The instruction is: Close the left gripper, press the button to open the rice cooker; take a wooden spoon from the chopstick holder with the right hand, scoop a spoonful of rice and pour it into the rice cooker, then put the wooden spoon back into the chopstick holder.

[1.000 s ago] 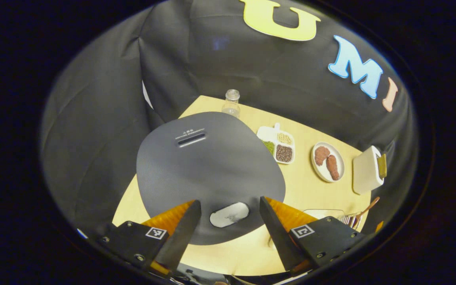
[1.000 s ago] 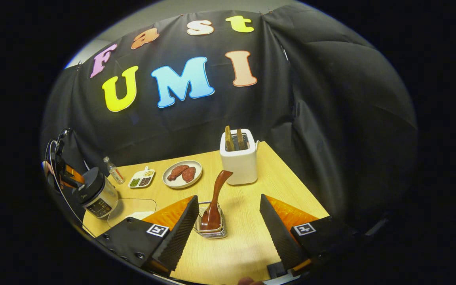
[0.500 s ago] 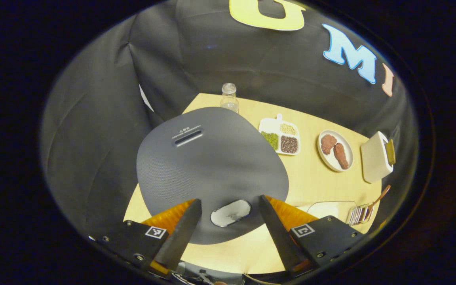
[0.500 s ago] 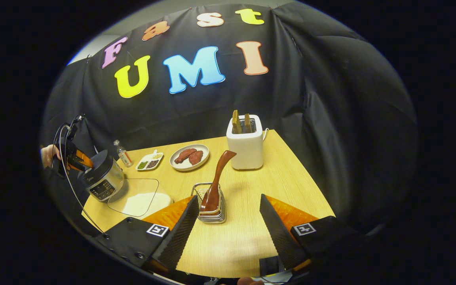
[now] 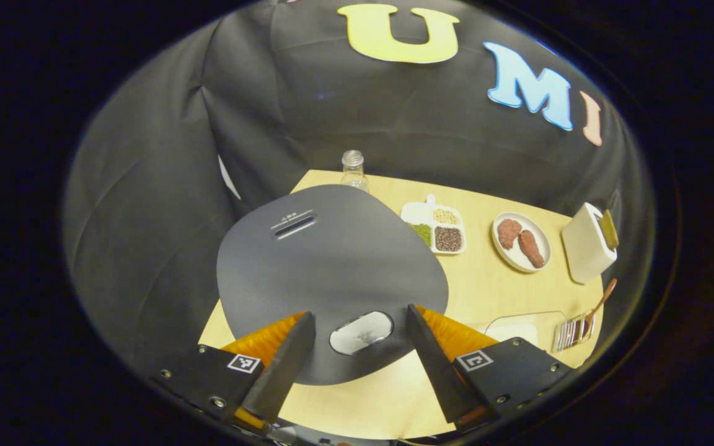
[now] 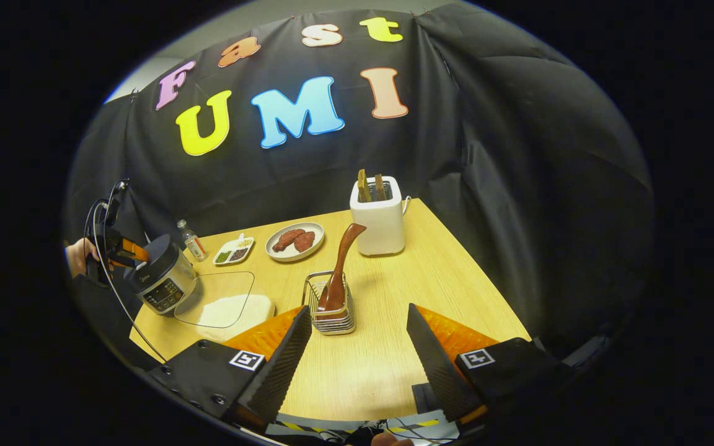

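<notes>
The rice cooker's dark grey lid [image 5: 326, 272] lies shut right below my left gripper [image 5: 357, 365], whose jaws stand open on either side of the oval silver button [image 5: 361, 323]. In the right gripper view the rice cooker [image 6: 162, 282] stands at the table's left end, with the other gripper [image 6: 118, 248] and a hand above it. A brown wooden spoon [image 6: 339, 267] stands upright in the wire chopstick holder [image 6: 331, 313], just ahead of my open right gripper [image 6: 357, 365]. A clear container of white rice [image 6: 224, 303] sits between cooker and holder.
A white toaster [image 6: 379, 220] with two bread slices stands at the back. A plate of meat [image 6: 296, 240], a divided tray of beans [image 6: 233, 253] and a small glass bottle [image 6: 193, 241] line the far side. The table edge runs close below my right gripper.
My left gripper has stayed over the button, its view tilting slightly. My right gripper has drawn back and up from the chopstick holder, which now sits farther ahead. Both stay open.
</notes>
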`<state>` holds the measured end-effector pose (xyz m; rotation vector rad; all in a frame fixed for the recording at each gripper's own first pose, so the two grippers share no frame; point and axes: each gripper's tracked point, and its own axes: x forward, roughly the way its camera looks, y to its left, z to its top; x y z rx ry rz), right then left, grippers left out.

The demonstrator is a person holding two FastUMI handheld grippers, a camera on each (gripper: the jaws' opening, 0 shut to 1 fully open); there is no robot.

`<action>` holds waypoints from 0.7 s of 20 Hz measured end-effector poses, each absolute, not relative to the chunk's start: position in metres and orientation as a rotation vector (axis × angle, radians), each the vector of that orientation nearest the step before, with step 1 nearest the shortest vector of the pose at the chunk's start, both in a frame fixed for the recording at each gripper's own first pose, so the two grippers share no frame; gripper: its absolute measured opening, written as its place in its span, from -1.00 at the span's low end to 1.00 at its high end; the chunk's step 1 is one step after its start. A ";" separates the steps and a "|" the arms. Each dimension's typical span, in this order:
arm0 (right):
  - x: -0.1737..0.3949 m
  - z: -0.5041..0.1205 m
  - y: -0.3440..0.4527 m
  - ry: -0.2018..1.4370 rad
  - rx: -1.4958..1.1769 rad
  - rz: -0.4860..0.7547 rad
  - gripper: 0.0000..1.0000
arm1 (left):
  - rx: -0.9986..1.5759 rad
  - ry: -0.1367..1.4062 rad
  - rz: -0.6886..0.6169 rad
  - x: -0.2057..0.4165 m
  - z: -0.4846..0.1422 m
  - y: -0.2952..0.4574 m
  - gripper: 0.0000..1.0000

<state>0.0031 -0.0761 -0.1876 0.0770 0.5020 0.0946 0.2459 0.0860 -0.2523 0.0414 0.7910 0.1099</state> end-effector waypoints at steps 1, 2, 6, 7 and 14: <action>-0.001 -0.180 -0.073 0.482 0.068 0.088 0.96 | 0.053 0.783 0.092 0.238 -0.251 0.084 0.96; -0.005 -0.174 -0.071 0.461 0.047 0.081 0.96 | 0.057 0.763 0.081 0.228 -0.247 0.081 0.95; -0.029 -0.164 -0.063 0.455 -0.020 0.085 0.97 | 0.028 0.591 0.048 0.174 -0.208 0.064 0.92; -0.033 -0.157 -0.061 0.444 -0.028 0.086 0.96 | 0.027 0.560 0.037 0.158 -0.197 0.060 0.92; -0.044 -0.095 -0.034 0.306 -0.070 0.102 0.96 | 0.033 0.274 -0.035 0.069 -0.086 0.042 0.91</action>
